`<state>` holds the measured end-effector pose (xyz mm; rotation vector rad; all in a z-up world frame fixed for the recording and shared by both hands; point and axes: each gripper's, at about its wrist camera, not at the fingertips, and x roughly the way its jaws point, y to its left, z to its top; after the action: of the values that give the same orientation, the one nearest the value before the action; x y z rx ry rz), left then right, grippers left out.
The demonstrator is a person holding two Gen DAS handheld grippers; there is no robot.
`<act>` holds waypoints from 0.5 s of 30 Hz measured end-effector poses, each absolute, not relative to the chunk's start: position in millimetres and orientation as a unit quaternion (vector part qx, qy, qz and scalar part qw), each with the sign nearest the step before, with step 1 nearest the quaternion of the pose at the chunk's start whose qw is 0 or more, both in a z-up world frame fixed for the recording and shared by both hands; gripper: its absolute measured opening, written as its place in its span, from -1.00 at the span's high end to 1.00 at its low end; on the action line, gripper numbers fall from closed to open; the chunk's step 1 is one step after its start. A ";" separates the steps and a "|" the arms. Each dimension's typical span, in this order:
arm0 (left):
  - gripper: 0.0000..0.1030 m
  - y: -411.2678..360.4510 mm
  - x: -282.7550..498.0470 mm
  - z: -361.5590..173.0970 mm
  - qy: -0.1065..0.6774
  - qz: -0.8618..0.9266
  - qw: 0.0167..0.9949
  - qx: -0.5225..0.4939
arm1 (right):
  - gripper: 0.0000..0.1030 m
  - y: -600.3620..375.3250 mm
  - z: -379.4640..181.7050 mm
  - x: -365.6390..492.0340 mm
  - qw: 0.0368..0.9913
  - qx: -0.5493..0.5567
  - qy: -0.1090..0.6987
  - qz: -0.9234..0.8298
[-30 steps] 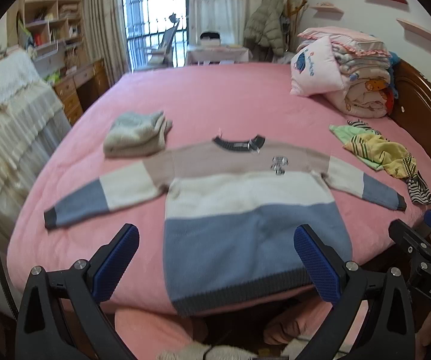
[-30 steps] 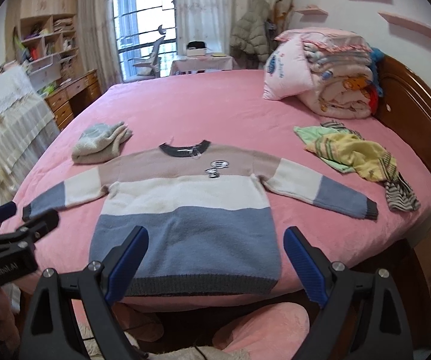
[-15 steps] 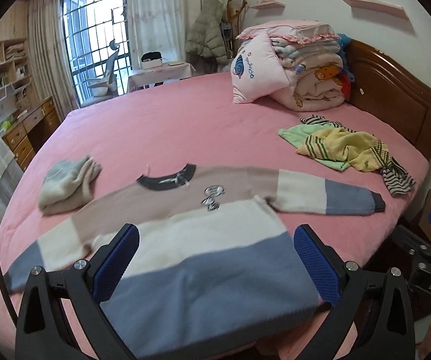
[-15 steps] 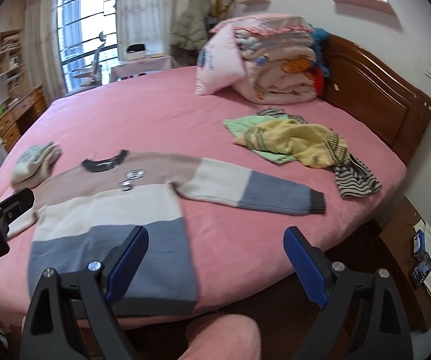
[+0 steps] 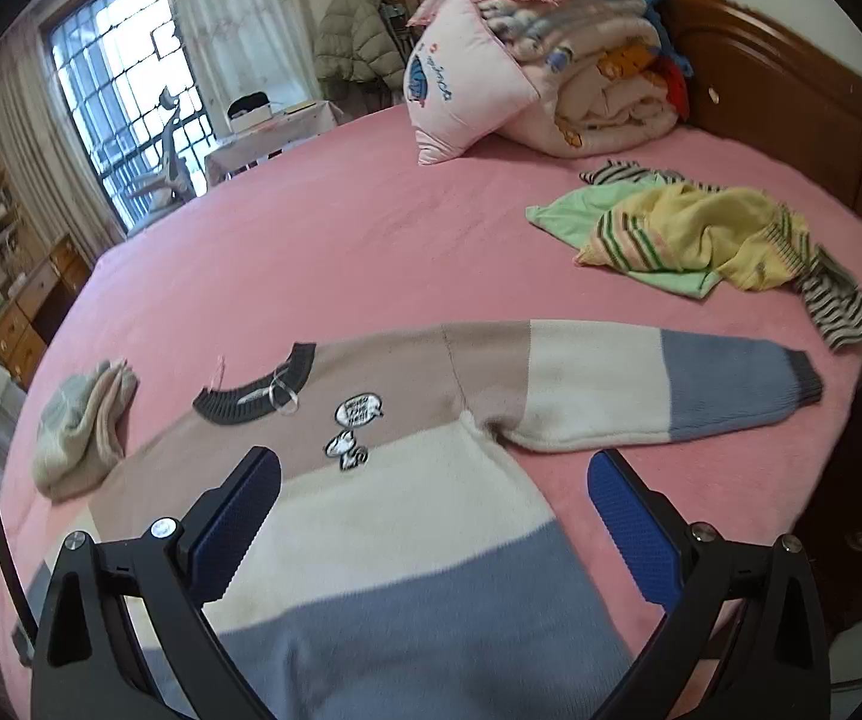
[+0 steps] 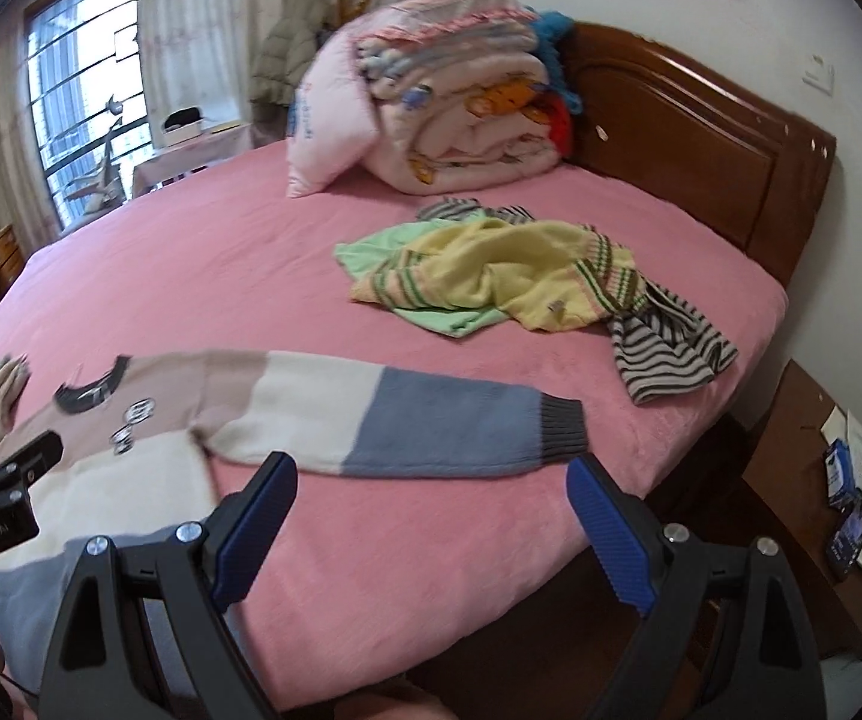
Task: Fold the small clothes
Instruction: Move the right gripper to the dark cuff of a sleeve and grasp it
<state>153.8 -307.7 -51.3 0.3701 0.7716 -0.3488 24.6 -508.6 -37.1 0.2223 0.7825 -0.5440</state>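
over the pink bed [image 5: 323,252], both grippers gape wide, empty, above the sweater [image 5: 407,516].

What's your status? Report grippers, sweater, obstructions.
Left gripper open, above sweater. Right gripper open, near sleeve. Sweater flat, unfolded. Nothing blocking.

A pink bedspread [image 5: 323,252] is covering the bed, with a wooden headboard [image 6: 688,138] standing at its far end. A pink pillow [image 5: 460,84] is leaning against a stack of folded quilts [image 6: 460,108] beside the headboard. Past the bed, a barred window [image 5: 113,114] is letting in daylight, and a nightstand [image 6: 802,480] is holding papers.
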 end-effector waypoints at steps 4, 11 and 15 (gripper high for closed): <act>-0.95 -342.7 170.0 -79.3 0.372 -0.177 0.883 0.226 | -0.73 -546.7 -65.6 30.0 0.871 0.147 0.386 -0.266; -0.92 -389.6 189.8 -139.5 0.402 -0.242 0.839 0.276 | -0.49 -598.1 -124.2 29.2 0.841 0.256 0.409 -0.244; -0.92 -413.8 189.2 -172.6 0.404 -0.252 0.822 0.313 | -0.49 -616.0 -150.1 30.6 0.826 0.298 0.416 -0.237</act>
<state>189.2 -413.8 -172.6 0.6665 0.8589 -0.5357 30.6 -616.0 -150.1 0.6340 0.8842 -0.5037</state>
